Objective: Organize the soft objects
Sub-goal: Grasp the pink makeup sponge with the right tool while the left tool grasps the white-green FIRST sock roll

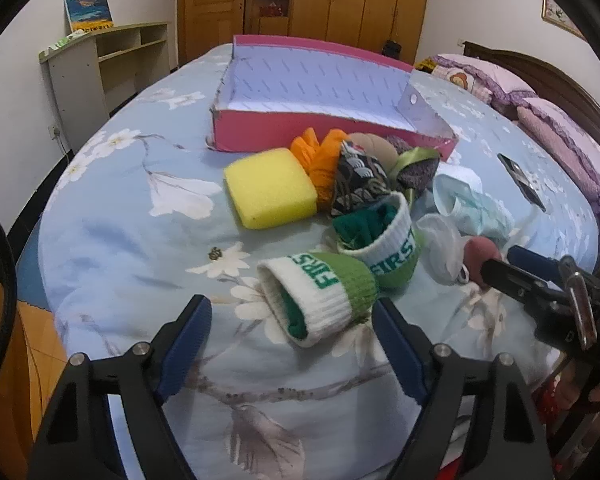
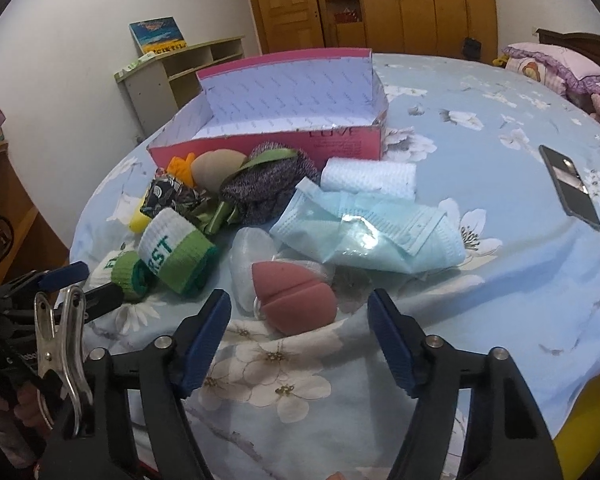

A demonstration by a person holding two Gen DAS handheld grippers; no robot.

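A pile of soft things lies on the flowered bed sheet in front of a pink box with a pale lining. A rolled green-and-white sock lies between the fingers of my left gripper; the pads stand off it, jaws open. A second such sock stands behind it. A pink makeup sponge lies between the fingers of my right gripper, which is open too, with gaps on both sides. A yellow sponge, an orange cloth and a patterned pouch lie nearer the box.
A blue face mask pack, a white rolled cloth, a purple scrubber and a clear plastic piece lie by the pile. A black phone rests on the sheet to the right. Pink pillows line the headboard.
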